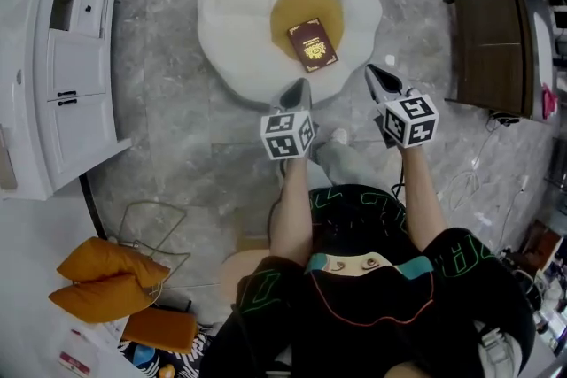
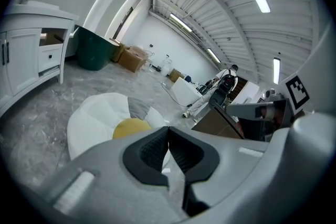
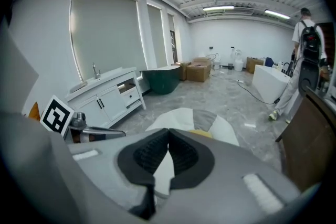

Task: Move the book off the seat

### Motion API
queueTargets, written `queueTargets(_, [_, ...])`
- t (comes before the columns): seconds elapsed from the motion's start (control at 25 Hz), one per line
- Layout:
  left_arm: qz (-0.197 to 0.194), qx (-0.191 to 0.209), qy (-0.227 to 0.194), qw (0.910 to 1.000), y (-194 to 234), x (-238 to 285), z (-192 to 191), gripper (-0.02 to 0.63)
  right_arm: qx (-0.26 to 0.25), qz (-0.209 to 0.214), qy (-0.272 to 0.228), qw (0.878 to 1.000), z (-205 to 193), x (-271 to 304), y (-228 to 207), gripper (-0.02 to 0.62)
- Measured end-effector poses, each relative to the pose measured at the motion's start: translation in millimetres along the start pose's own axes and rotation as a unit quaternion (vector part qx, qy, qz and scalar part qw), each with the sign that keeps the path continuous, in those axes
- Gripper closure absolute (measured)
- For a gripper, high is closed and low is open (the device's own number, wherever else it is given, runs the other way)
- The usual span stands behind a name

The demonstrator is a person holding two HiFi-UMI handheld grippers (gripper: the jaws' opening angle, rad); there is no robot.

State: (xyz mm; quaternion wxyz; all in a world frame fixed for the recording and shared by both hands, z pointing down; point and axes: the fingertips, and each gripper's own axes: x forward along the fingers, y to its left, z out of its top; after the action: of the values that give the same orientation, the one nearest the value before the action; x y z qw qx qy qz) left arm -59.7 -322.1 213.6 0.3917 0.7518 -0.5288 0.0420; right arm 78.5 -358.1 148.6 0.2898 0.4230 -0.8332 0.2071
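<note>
So here's the bit that matters for the next move. The book (image 1: 312, 44) lies flat on the yellow centre (image 1: 288, 13) of the seat (image 1: 230, 22), that big white fried-egg cushion on the floor (image 1: 177, 146). Nothing is touching it yet.

Both claws hang at the near edge of the seat and point toward the far side. The left claw (image 1: 299, 88) is over the near rim, and the book lies just beyond it and a little to its right. The right claw (image 1: 379, 75) is off the near-right edge of the seat, with the book to its far-left. We reckon the left one is a bit nearer, though there isn't much in it. The book sits roughly between the two, only farther out.

The book's long axis runs on a slant, from far-left to near-right. Its near-right short edge faces the gap between the two claws, and that looks to us like the easiest edge to get at.

In each gripper view the pads are pressed together with nothing between them, so both claws are closed and empty. Whichever one goes in has to open up first. From down there we only see the white rim and a bit of yellow past the tips. The book itself doesn't show in either gripper view.
</note>
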Motion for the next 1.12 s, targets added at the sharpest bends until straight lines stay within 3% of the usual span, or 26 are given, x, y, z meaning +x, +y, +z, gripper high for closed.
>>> queueTargets(0.2, [-0.02, -0.01, 0.034, 0.9992, 2, 42, -18, 0.595, 0.033, -0.02, 0.011, 0.999, -15, 16, -33, 0.592])
queueTargets(0.4, [-0.006, -0.02, 0.06, 0.998, 14, 86, -49, 0.594, 0.071, -0.023, 0.036, 0.997, -53, 41, -76, 0.592])
queueTargets(0.68, [0.047, -0.037, 0.08, 0.995, 60, 171, -101, 0.594, 0.059, 0.038, 0.092, 0.993, -125, 139, -123, 0.592])
queueTargets(0.84, [0.079, -0.057, 0.112, 0.9889, 76, 202, -149, 0.594, 0.063, 0.071, 0.127, 0.987, -177, 177, -137, 0.592])
queueTargets(1.12, [0.118, -0.07, 0.14, 0.9806, 111, 268, -190, 0.592, 0.052, 0.107, 0.153, 0.981, -237, 253, -170, 0.592])
